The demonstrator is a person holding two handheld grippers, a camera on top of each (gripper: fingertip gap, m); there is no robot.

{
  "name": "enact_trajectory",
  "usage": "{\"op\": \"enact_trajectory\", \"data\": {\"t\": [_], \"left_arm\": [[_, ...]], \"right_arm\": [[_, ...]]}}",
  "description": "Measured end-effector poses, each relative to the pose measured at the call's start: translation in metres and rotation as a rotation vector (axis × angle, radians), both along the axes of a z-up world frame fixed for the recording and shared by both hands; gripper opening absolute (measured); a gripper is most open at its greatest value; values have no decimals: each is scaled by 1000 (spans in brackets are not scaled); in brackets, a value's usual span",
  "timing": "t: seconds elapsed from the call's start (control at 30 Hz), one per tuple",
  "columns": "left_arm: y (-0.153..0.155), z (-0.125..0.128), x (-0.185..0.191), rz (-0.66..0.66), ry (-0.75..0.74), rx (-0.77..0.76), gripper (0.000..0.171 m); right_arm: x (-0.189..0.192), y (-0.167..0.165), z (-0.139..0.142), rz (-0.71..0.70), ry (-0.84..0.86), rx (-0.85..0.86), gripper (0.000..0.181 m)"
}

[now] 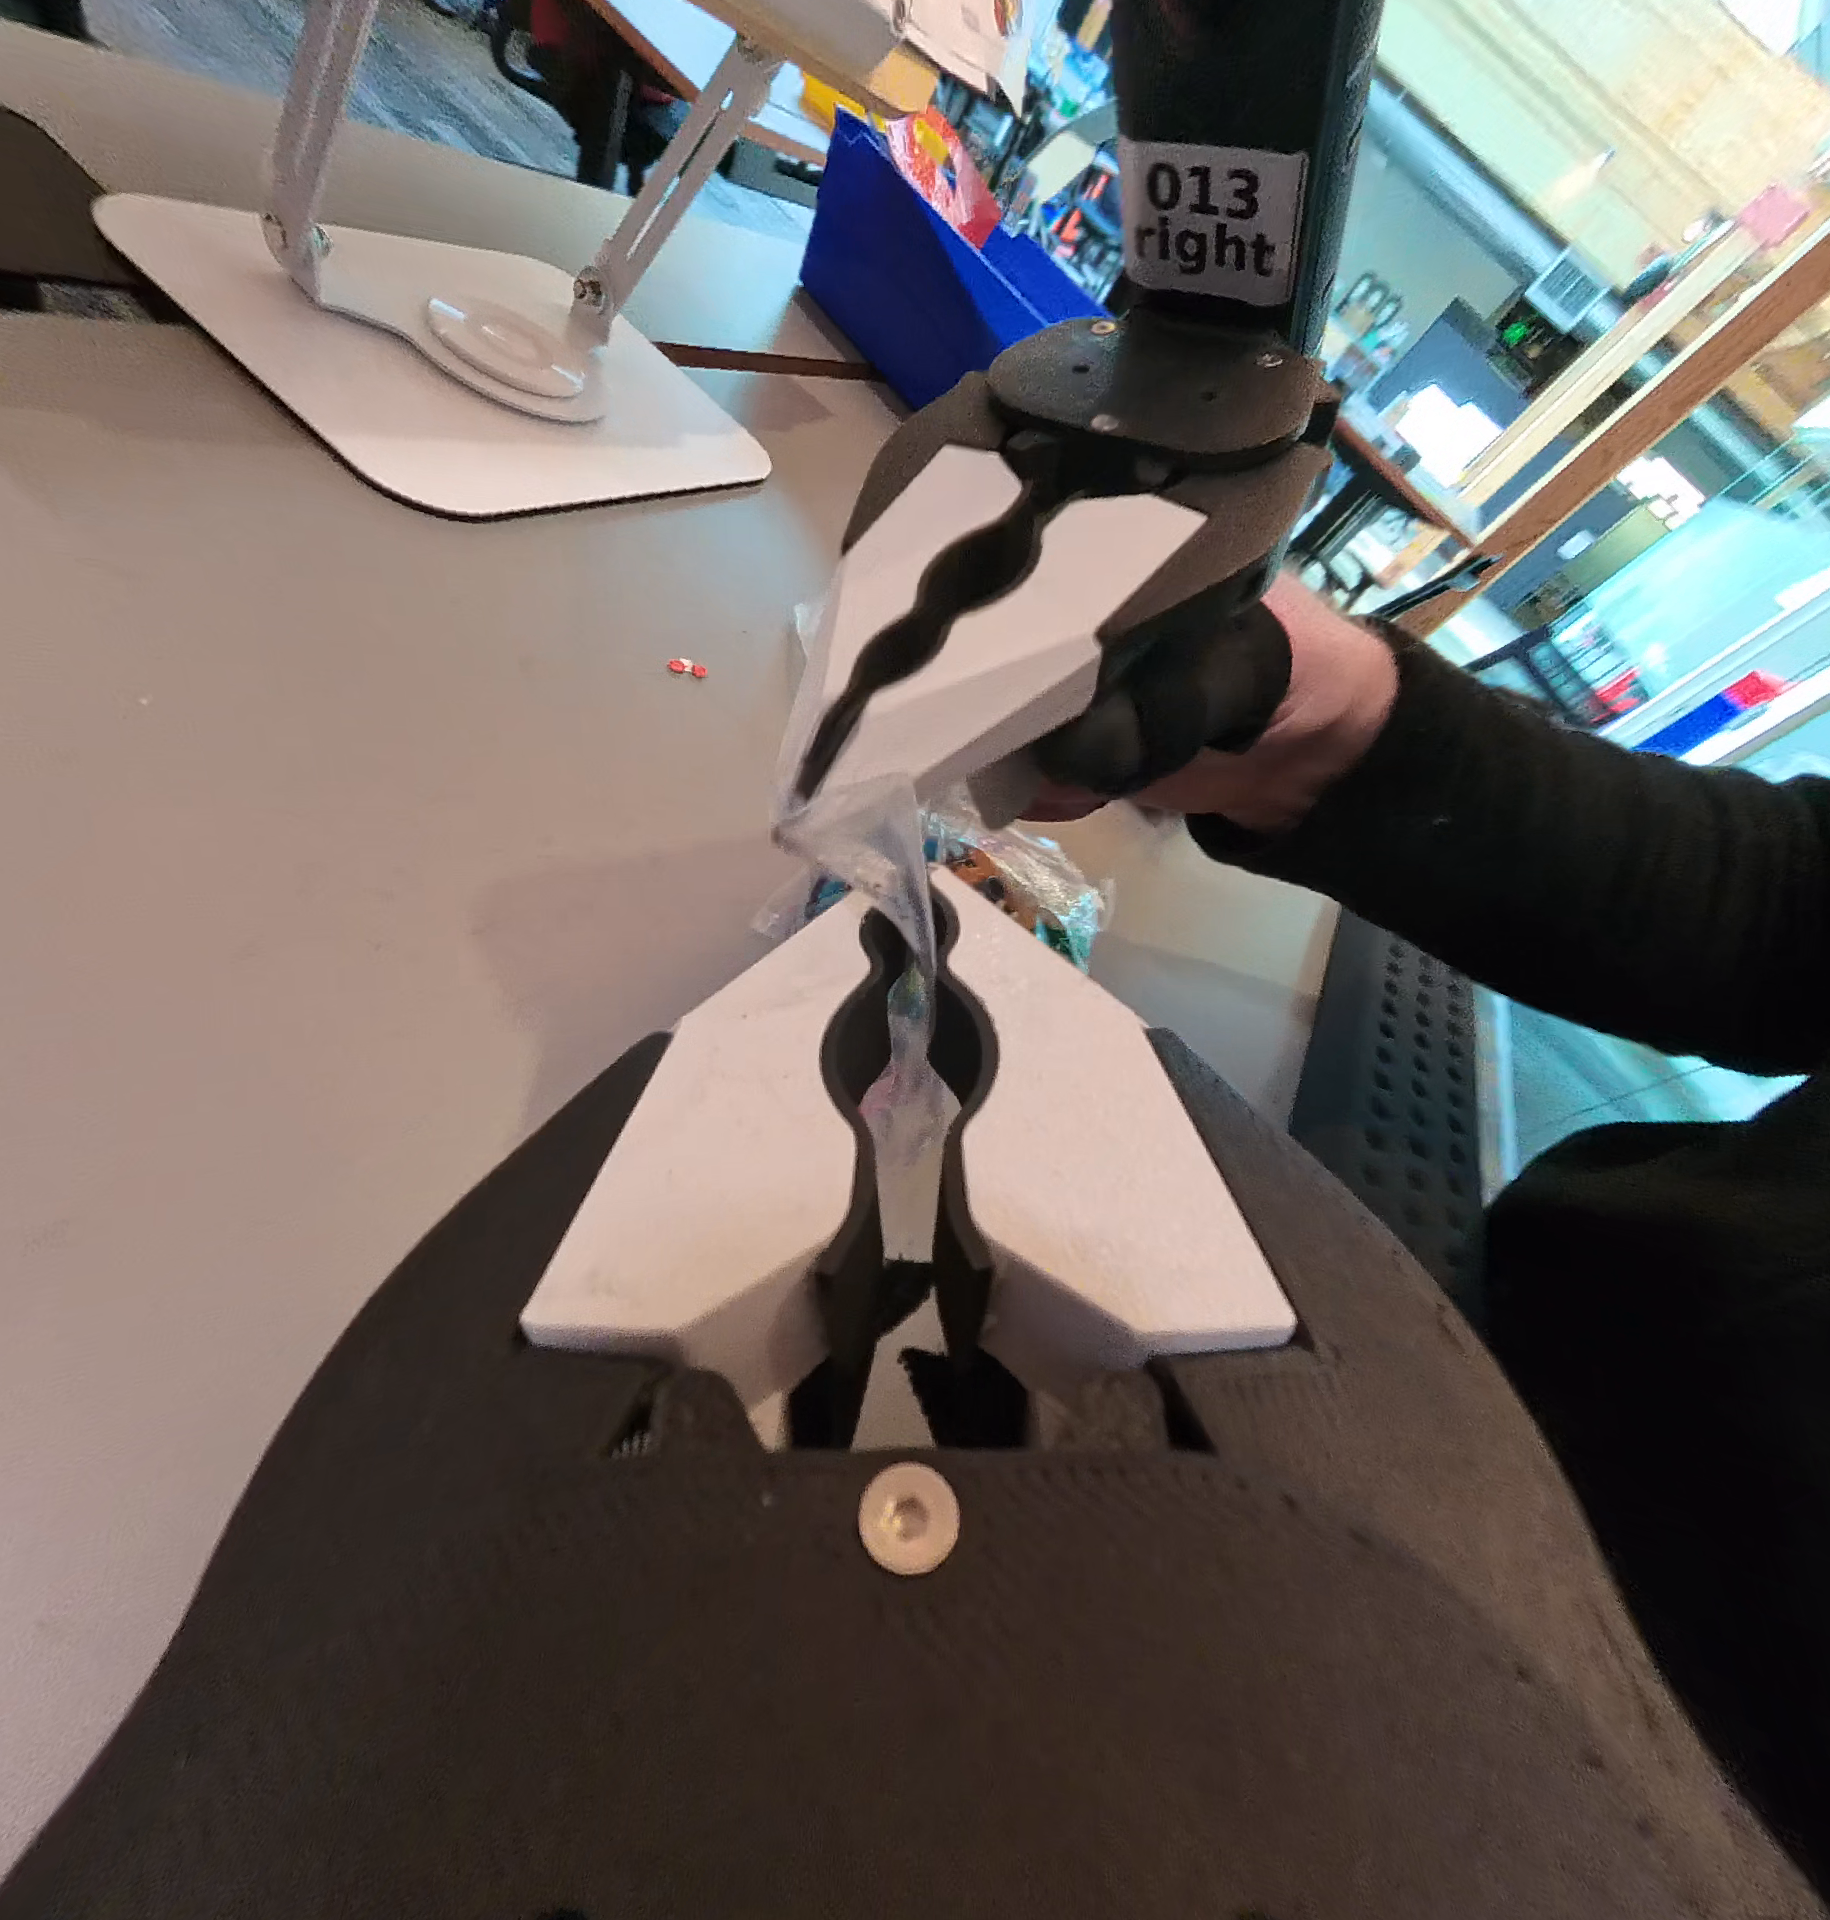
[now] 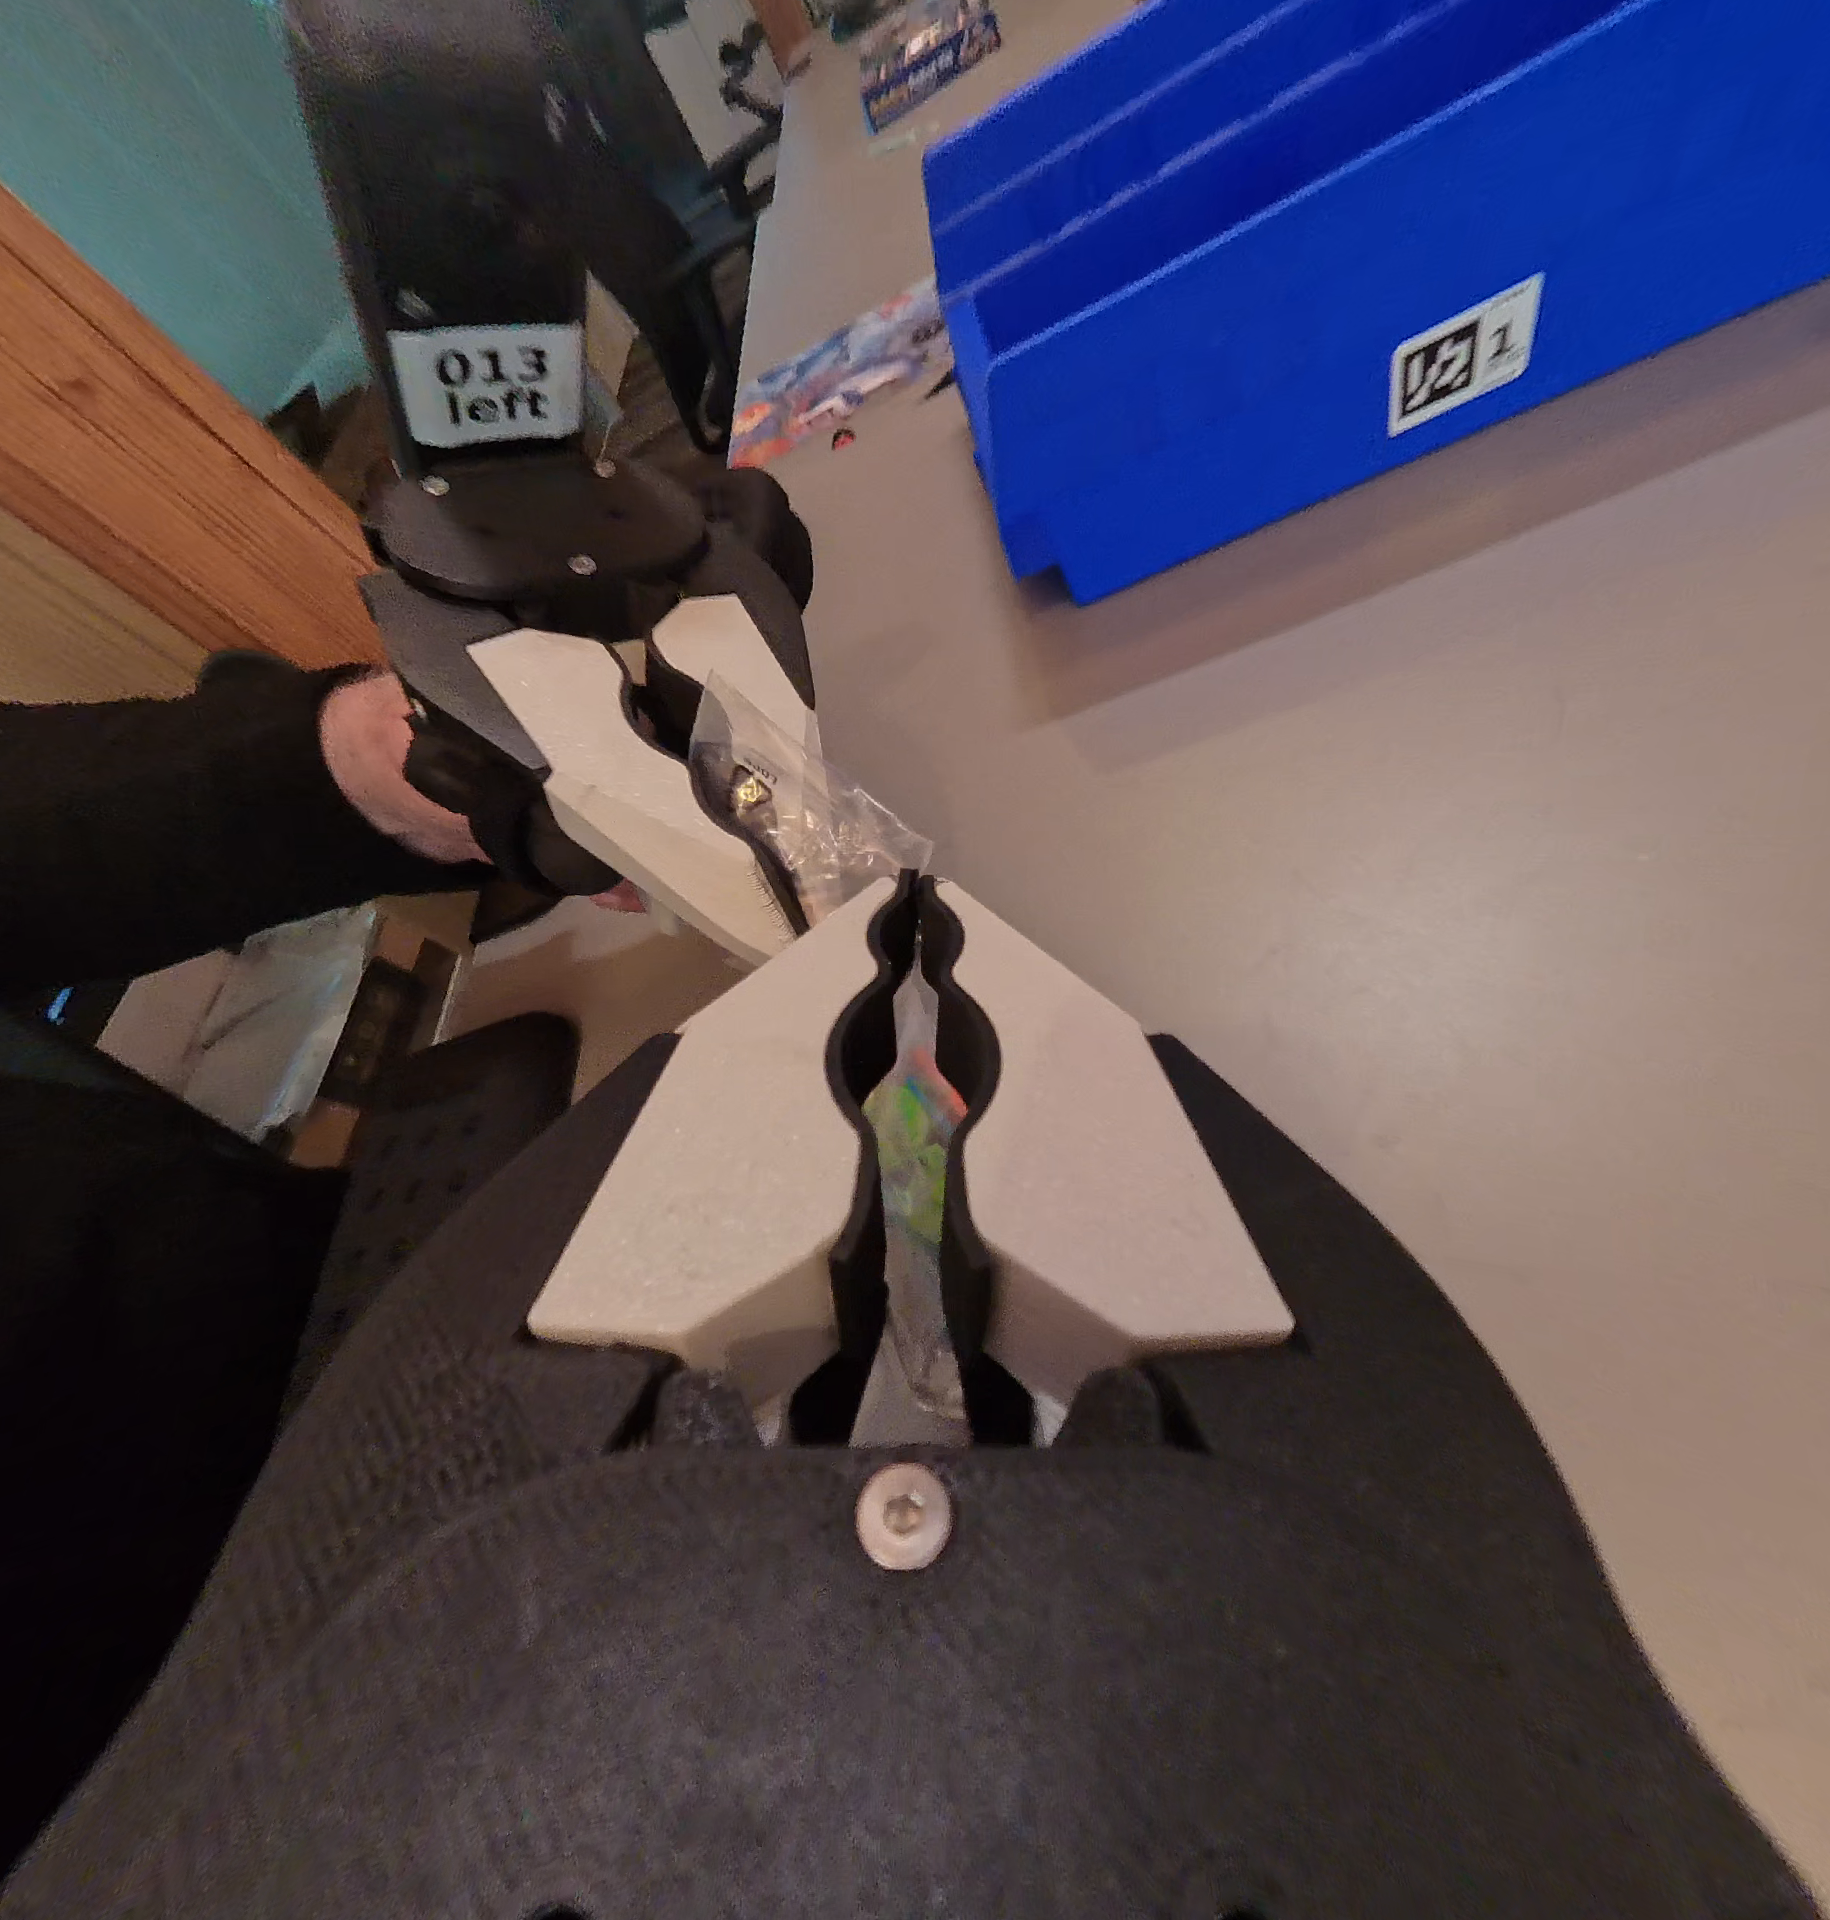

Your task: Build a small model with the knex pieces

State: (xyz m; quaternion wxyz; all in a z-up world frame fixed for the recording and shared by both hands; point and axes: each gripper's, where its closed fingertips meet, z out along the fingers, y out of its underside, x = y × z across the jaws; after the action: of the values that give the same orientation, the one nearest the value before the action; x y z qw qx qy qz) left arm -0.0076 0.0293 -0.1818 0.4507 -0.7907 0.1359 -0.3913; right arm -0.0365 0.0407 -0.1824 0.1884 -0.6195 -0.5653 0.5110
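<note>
Holding one small clear plastic bag point(image 1: 869, 842) between them above the grey table point(image 1: 319, 831), both grippers were closed on it. The left gripper point(image 1: 906, 935) had its white fingers point(image 1: 745, 1143) pressed together on one edge of the film, and the right gripper point(image 2: 913, 894) pinched the opposite edge in the same way. The bag hung just off the table edge and had small colourful pieces inside; what they were, I could not tell. It looked very light, soft and slippery, so it would probably crumple easily, and the flat edges seemed the best place to hold it. A blue bin point(image 2: 1410, 343) stood well apart on the table, and a white stand base point(image 1: 423, 364) was farther away.
</note>
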Motion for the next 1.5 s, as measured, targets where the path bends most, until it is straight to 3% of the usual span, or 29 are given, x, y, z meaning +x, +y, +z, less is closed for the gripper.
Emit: {"op": "enact_trajectory", "data": {"t": [0.17, 0.33, 0.87, 1.5], "left_arm": [[-1, 1, 1, 5, 82, 49, 0], [-7, -6, 7, -38, 280, 95, 0], [-16, -20, 14, -19, 346, 115, 0], [-9, -37, 14, 33, 453, 121, 0]], "right_arm": [[-2, -3, -4, -13, -38, 55, 0], [-4, -10, -15, 2, -118, 131, 0], [-14, -17, -44, 42, -208, 166, 0], [-29, 9, -75, -62, -314, 300, 0]]}}
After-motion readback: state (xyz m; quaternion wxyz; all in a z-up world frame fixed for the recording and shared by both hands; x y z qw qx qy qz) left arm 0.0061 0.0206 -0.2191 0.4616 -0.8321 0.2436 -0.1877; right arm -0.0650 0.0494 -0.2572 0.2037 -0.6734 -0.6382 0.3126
